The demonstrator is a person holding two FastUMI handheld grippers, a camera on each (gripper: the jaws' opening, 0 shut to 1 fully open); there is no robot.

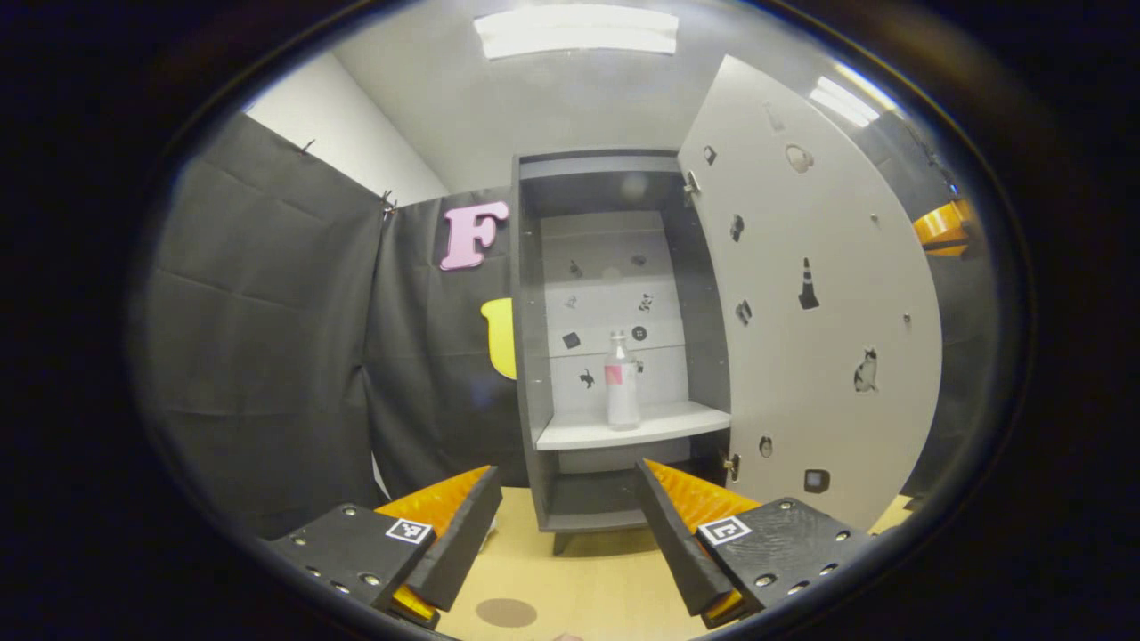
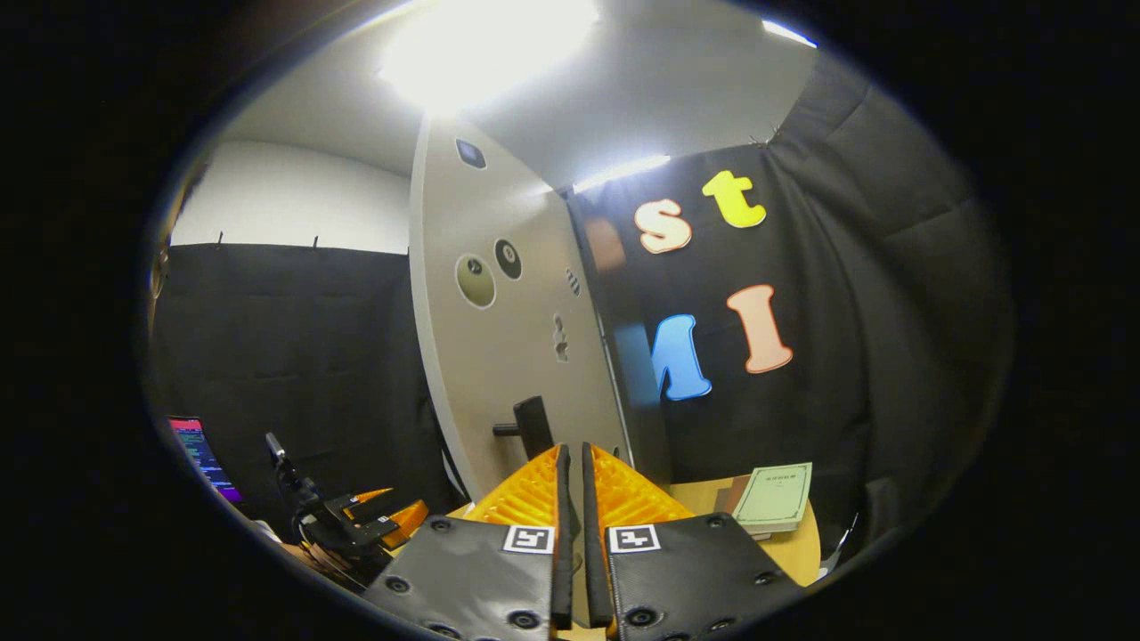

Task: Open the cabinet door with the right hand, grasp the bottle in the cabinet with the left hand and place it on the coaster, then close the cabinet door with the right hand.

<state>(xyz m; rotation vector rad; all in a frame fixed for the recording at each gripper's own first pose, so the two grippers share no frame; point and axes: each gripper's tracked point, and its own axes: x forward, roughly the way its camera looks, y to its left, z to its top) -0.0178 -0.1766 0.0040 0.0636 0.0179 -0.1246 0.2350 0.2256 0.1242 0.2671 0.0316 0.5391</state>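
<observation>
I am working in a staged recording booth, not a real home. Black cloth [image 1: 267,312] hangs pinned as walls beneath white wall and ceiling strip lights [image 1: 574,31]. A grey cabinet [image 1: 534,356] dotted with small stickers stands on a wooden bench [image 1: 588,579], and a lit monitor [image 2: 200,454] glows in one corner.

A wooden table [image 1: 588,579] spreads along the near bottom of the left gripper view; black cloth [image 1: 258,329] hangs as a wall on the left, with a white wall [image 1: 329,133] above it; a ceiling light [image 1: 574,31] glows at the top. In the right gripper view a green booklet [image 2: 773,496] lies on a small stack at the table's right side; a lit screen [image 2: 200,456] stands at the far left.
</observation>
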